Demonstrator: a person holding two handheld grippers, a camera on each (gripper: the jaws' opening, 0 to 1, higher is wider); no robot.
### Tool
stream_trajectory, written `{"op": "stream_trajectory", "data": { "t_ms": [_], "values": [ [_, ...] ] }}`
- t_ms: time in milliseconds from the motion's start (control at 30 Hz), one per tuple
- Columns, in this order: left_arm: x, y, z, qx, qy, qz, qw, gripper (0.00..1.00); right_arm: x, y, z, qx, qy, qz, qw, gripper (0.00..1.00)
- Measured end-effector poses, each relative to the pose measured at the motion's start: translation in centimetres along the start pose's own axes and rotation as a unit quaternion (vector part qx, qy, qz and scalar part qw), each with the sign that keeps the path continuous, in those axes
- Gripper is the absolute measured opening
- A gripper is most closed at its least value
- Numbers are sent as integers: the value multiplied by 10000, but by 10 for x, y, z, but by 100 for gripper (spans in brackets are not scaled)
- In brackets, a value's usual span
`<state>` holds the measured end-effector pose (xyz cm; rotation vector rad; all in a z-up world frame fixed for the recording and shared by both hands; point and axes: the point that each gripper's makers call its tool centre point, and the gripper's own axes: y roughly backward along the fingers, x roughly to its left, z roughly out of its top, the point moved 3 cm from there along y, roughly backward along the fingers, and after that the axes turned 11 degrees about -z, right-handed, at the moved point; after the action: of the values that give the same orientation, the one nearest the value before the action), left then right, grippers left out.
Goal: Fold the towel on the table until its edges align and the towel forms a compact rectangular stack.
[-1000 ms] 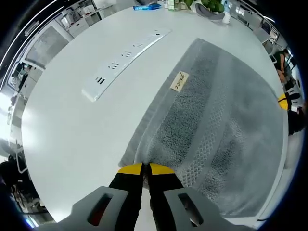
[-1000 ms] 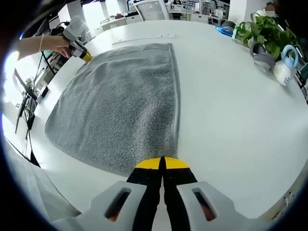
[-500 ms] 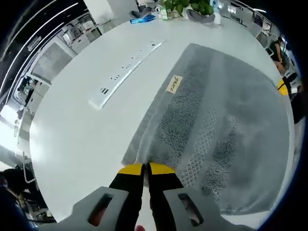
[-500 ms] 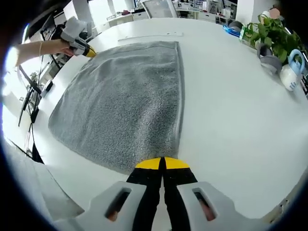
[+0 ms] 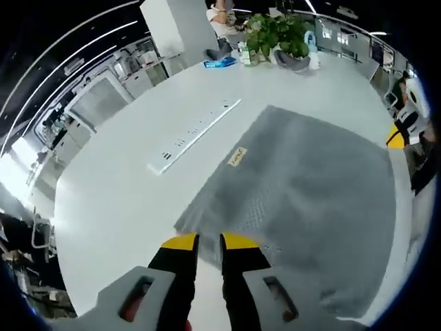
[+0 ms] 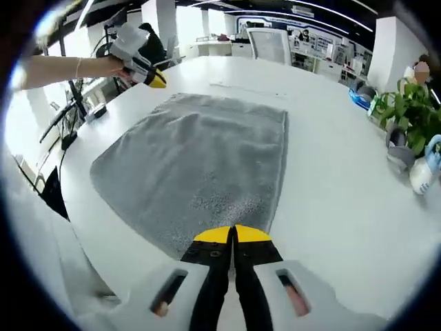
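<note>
Spreading wide beneath both of my tools, the white surface carries the grey towel, which lies nearly flat and open across it, one long edge running toward a white power strip and a small tag showing near that edge. Potted plants stand well apart at the far side. In the right gripper view the towel reaches from just in front of my right gripper across to my left gripper, which sits at the opposite corner in my hand. The left gripper has its fingers slightly spread, a gap showing between the yellow tips at the near corner; whether cloth is between them I cannot tell. The right gripper's fingers are pressed together at the towel's near edge, and I cannot tell if they nip any cloth. I judge the towel soft, limp and light, likely to sag and drag on the surface, so corners and hems are the places to take hold, lifting both together to keep edges even.
</note>
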<state>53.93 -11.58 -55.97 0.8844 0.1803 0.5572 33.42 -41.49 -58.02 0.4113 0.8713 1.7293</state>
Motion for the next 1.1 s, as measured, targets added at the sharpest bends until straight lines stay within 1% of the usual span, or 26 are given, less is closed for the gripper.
{"op": "stream_trajectory", "data": {
  "t_ms": [33, 100, 167, 200, 233, 300, 333, 367, 400, 433, 467, 500, 567, 600, 633, 667, 733, 767, 800, 867, 933, 1000, 1067, 1100],
  "values": [
    [-4, 4, -1, -71, 36, -20, 10000, 17, -1, 3, 5, -68, 26, 1, 10000, 0],
    [-15, 14, -8, -135, 113, -38, 9998, 18, -2, 8, 16, -271, -1, 87, 9996, 0],
    [-26, 22, -18, -69, 234, -32, 9997, 21, -2, 11, 21, -369, -89, 148, 9992, 0],
    [-33, 25, -23, -88, 342, -69, 9994, 22, 0, 14, 24, -432, -157, 228, 9987, 0],
    [-39, 27, -26, -137, 362, -159, 9991, 24, 2, 17, 26, -470, -175, 288, 9983, 0],
    [-52, 33, -32, -327, 471, -273, 9980, 25, 4, 18, 24, -442, -79, 370, 9983, 0],
    [-57, 35, -35, -336, 487, -318, 9977, 25, 7, 20, 22, -461, 65, 479, 9978, 0],
    [-69, 39, -38, -432, 573, -369, 9967, 26, 8, 21, 22, -487, 61, 488, 9976, 0],
    [-77, 40, -39, -523, 613, -484, 9956, 27, 8, 23, 21, -510, 11, 497, 9975, 0],
    [-90, 42, -40, -638, 680, -693, 9932, 28, 9, 25, 21, -555, -15, 568, 9968, 0],
    [-98, 44, -42, -681, 786, -790, 9914, 30, 10, 28, 19, -529, -108, 726, 9959, 4],
    [-108, 46, -45, -722, 830, -923, 9896, 32, 10, 28, 19, -517, -129, 749, 9958, 7],
    [-120, 50, -47, -801, 755, -956, 9893, 33, 10, 32, 16, -521, -121, 835, 9951, 12],
    [-131, 51, -50, -824, 661, -1023, 9891, 33, 10, 33, 13, -483, -23, 891, 9948, 13],
    [-138, 52, -53, -781, 626, -1043, 9895, 34, 9, 34, 11, -461, 44, 900, 9949, 14],
    [-149, 52, -56, -738, 547, -1118, 9895, 34, 9, 34, 9, -445, 73, 918, 9948, 16],
    [-161, 52, -61, -730, 500, -1164, 9893, 37, 10, 35, 2, -325, 102, 1052, 9939, 20],
    [-168, 52, -64, -707, 425, -1219, 9891, 39, 10, 35, -2, -261, 124, 1076, 9938, 24],
    [-174, 49, -72, -640, 417, -1247, 9892, 40, 9, 34, -4, -210, 140, 1065, 9940, 27],
    [-186, 49, -82, -501, 405, -1310, 9893, 43, 9, 34, -11, -89, 257, 1104, 9935, 30],
    [-195, 53, -85, -544, 407, -1314, 9890, 43, 9, 33, -14, -39, 486, 1132, 9924, 30],
    [-206, 55, -87, -562, 412, -1411, 9875, 43, 10, 32, -16, -3, 559, 1159, 9917, 29],
    [-220, 54, -91, -441, 273, -1532, 9868, 42, 13, 28, -19, 62, 603, 1249, 9903, 29],
    [-228, 52, -97, -306, 202, -1625, 9860, 42, 15, 25, -22, 117, 679, 1314, 9889, 29]
  ]
}}
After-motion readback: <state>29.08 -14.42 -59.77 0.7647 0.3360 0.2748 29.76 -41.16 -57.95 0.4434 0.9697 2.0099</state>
